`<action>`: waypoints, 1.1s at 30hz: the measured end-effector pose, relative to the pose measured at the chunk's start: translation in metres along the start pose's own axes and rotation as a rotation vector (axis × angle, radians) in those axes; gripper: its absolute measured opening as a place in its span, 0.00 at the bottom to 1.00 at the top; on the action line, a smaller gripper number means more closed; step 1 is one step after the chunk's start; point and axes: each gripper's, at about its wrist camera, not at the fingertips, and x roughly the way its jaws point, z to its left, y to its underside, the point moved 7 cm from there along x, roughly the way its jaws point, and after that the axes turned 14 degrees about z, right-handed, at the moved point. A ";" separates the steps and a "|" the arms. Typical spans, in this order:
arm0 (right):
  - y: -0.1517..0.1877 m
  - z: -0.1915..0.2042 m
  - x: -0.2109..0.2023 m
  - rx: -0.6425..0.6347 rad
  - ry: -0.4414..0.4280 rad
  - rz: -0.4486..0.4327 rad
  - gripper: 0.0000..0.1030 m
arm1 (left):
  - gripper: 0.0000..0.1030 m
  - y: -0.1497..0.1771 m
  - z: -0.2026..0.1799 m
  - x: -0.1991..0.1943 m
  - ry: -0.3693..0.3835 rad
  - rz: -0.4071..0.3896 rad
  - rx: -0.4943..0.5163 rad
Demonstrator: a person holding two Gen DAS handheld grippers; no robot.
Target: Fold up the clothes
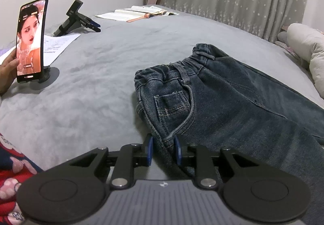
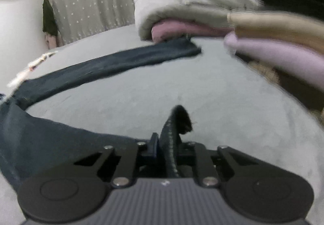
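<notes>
Dark blue jeans [image 1: 222, 103] lie on the grey bed, waistband toward the far side, a back pocket facing up. My left gripper [image 1: 163, 149] is shut on the near edge of the jeans by the pocket seam, blue pads pressing the fold. In the right wrist view one trouser leg [image 2: 113, 64] stretches across the bed toward the clothes pile. The other leg [image 2: 50, 144] runs in from the left to my right gripper [image 2: 167, 144], which is shut on its hem; the hem end sticks up between the fingers.
A phone [image 1: 30, 40] on a stand is touched by a hand [image 1: 7, 71] at the left. Papers [image 1: 58, 44], another black gripper [image 1: 75, 19] and open books [image 1: 137, 13] lie farther back. A pile of folded clothes [image 2: 222, 12] sits at the right. Curtains hang behind.
</notes>
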 end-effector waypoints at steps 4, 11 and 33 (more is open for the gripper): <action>-0.017 0.005 -0.029 0.021 0.102 -0.137 0.09 | 0.14 -0.001 0.002 -0.015 0.028 -0.032 -0.016; -0.026 -0.020 -0.038 0.120 0.183 -0.149 0.09 | 0.15 0.005 0.011 -0.018 0.082 0.042 -0.064; 0.010 -0.075 -0.038 0.506 0.064 0.095 0.47 | 0.55 -0.023 0.052 0.000 0.158 0.120 -0.249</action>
